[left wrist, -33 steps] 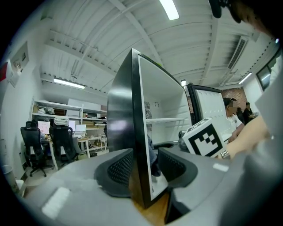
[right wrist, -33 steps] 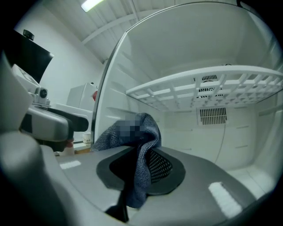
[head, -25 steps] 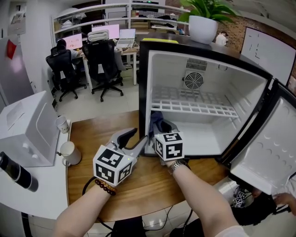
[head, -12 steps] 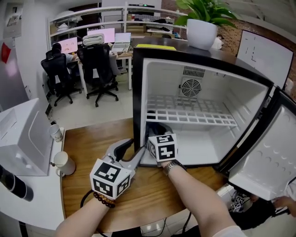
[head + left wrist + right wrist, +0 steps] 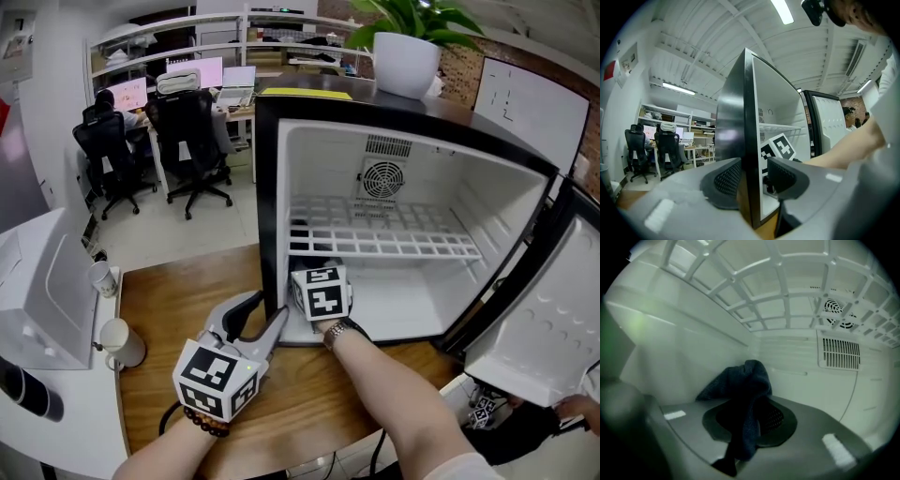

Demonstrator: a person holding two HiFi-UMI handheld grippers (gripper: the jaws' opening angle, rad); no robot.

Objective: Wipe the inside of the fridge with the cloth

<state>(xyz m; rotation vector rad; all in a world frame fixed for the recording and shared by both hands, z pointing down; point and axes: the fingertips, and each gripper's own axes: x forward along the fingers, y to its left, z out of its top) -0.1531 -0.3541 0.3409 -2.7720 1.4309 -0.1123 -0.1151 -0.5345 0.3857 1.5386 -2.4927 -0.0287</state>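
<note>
The small fridge (image 5: 272, 187) stands open on the wooden table (image 5: 187, 291), its inside white. My right gripper (image 5: 750, 423) is shut on a dark blue cloth (image 5: 745, 385) and reaches into the lower compartment, under the wire shelf (image 5: 787, 301) and close to the left inner wall (image 5: 684, 348). In the head view its marker cube (image 5: 319, 292) hides the jaws and most of the cloth. My left gripper (image 5: 267, 307) is open and straddles the front edge of the fridge's black left wall (image 5: 733, 131). One pad lies close to the outer side, and a thin gap shows at the other.
A fan grille (image 5: 380, 176) sits on the fridge's back wall. The fridge door (image 5: 544, 319) hangs open at the right. Two mugs (image 5: 122, 342) and a white appliance (image 5: 37, 291) stand at the left, with a potted plant (image 5: 403, 56) on top of the fridge.
My right gripper has gone from the fridge's front lip deeper into the lower compartment, carrying the cloth. The left gripper stays at the wall edge.
</note>
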